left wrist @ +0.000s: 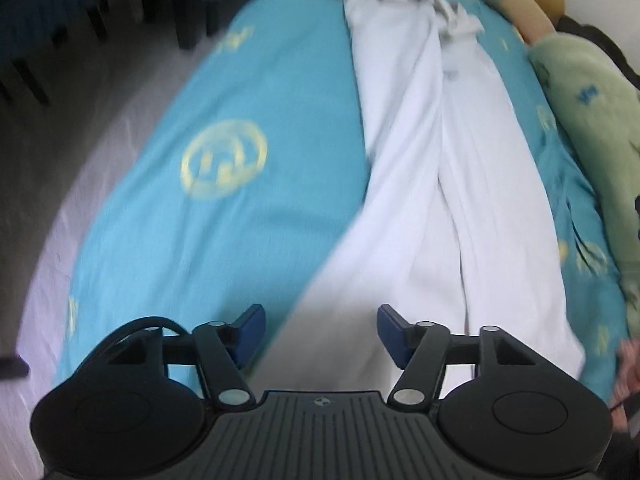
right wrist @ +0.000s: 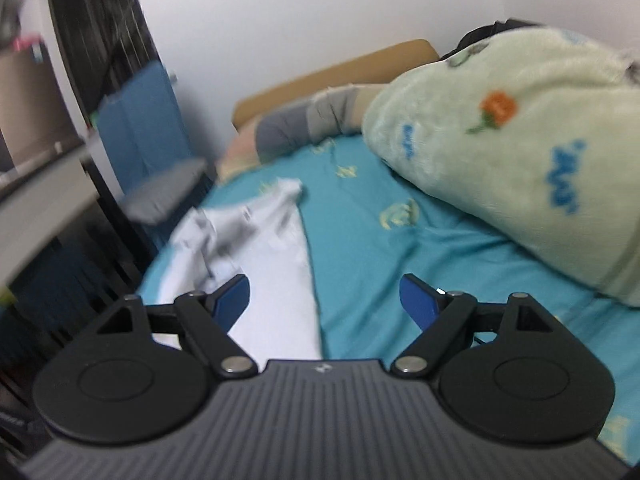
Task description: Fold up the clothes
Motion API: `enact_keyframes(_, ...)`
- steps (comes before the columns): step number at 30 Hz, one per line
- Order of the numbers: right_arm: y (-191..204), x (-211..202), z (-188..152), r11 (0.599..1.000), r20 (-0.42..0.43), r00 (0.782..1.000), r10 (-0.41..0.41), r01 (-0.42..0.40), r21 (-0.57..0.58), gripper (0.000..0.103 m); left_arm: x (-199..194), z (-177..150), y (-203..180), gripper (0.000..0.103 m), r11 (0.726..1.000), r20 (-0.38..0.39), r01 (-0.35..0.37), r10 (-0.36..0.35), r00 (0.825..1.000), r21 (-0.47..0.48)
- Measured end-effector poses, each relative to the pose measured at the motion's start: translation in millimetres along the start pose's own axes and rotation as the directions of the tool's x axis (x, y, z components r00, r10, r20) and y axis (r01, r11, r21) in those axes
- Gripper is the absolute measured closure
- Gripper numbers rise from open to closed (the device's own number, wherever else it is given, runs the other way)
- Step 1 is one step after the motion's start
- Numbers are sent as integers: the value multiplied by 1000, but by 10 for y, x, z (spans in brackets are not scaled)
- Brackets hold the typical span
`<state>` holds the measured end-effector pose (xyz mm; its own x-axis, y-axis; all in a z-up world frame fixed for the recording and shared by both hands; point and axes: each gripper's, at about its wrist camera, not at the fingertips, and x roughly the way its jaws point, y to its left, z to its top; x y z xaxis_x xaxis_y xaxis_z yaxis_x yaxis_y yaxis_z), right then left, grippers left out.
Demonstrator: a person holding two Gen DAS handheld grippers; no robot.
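Through the left wrist camera, white trousers are being seen lying lengthwise on a bed covered by a turquoise sheet with yellow round motifs. The trousers are stretched out flat, with the crumpled grey-white end at the far side of the sheet and the broad near end running under the left hand-held gripper. Its blue pads are being held moderately apart above the cloth, with nothing pinched between them. A pale green blanket is bunched just beyond the trousers' right edge, and a grey floor is showing past the sheet's left side. The picture is blurred.

Through the right wrist camera, the trousers are being seen from a lower angle, lying on the sheet to the left of the blanket, well apart from it. The right hand-held gripper is being held wide, empty, over the trousers' right edge and the bare sheet beside it. A tan headboard is showing behind the trousers.
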<state>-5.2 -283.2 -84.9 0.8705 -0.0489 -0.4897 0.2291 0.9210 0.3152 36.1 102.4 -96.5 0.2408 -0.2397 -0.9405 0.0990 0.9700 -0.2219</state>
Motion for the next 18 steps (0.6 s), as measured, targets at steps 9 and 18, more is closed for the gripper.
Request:
enact_keyframes(9,209,-644,-203,999,-6,999,-43,43,2,20,157,-410,-266,75,961,-62,-124,143,988,247)
enact_keyframes(18,54,-585,-349,998,-45,997,-63,64,28,20,-402,-394,-302,99,963,22,-97,94,995,253)
